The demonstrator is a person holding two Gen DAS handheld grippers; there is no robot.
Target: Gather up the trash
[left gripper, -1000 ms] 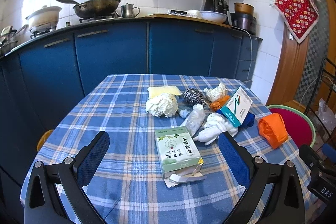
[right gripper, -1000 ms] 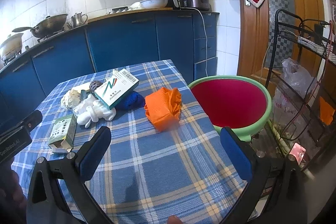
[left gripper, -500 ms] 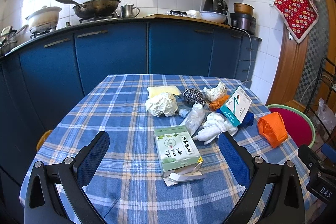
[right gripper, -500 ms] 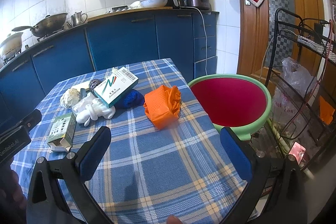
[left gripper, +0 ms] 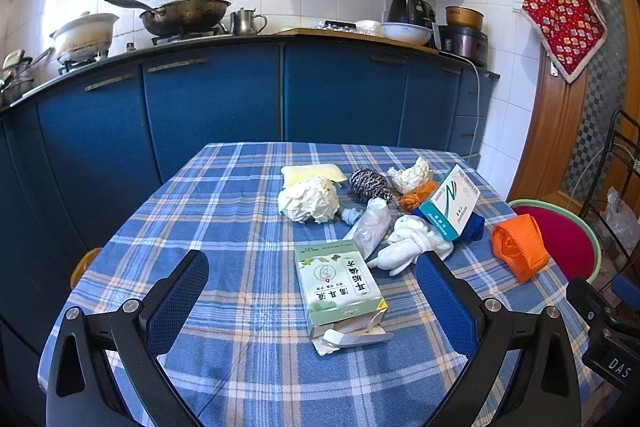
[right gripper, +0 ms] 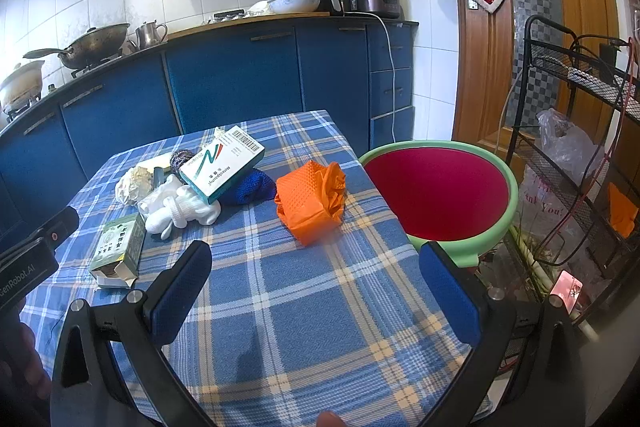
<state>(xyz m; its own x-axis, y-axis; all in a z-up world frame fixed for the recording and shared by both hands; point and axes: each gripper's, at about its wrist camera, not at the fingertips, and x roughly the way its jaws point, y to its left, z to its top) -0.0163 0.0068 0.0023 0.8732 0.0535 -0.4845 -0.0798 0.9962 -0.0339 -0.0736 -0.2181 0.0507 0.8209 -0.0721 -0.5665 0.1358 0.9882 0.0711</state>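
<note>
Trash lies on a blue plaid table [left gripper: 224, 211]: a green carton [left gripper: 338, 287] with a torn flap, a crumpled white paper ball [left gripper: 308, 203], a white glove [left gripper: 412, 247], a white and teal box [left gripper: 450, 203], and an orange bag [left gripper: 518, 247]. My left gripper [left gripper: 312, 301] is open, hovering just before the green carton. My right gripper [right gripper: 314, 293] is open and empty above the table, short of the orange bag [right gripper: 312, 201]. A red basin with a green rim [right gripper: 440, 195] stands beside the table's right edge.
A steel scourer [left gripper: 368, 185], yellow sponge [left gripper: 310, 173], clear plastic bag [left gripper: 372, 227] and blue cloth [right gripper: 248, 189] sit among the trash. Blue kitchen cabinets [left gripper: 224, 107] stand behind the table. A black wire rack [right gripper: 580, 155] stands right of the basin.
Both grippers have barely shifted; the left one has drifted slightly. Nothing was taken hold of or moved on the table.
</note>
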